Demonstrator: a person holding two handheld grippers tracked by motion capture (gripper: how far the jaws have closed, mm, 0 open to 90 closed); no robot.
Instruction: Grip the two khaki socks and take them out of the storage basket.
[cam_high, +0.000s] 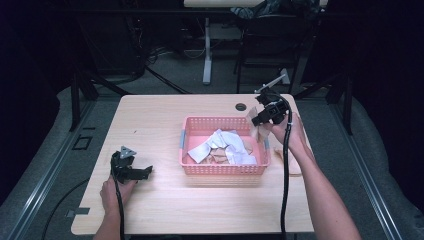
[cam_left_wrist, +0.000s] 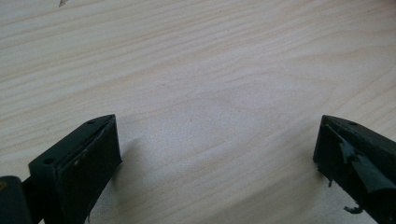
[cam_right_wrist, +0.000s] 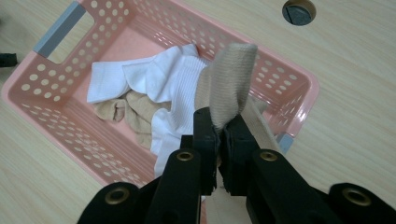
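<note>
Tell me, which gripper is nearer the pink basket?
Right. The right gripper hangs over the pink basket's far right corner, clamping a beige sock; the left gripper rests on the table, off the basket's left.

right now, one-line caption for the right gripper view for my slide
Right gripper shut on a beige sock, above a pink basket of white socks.
</note>
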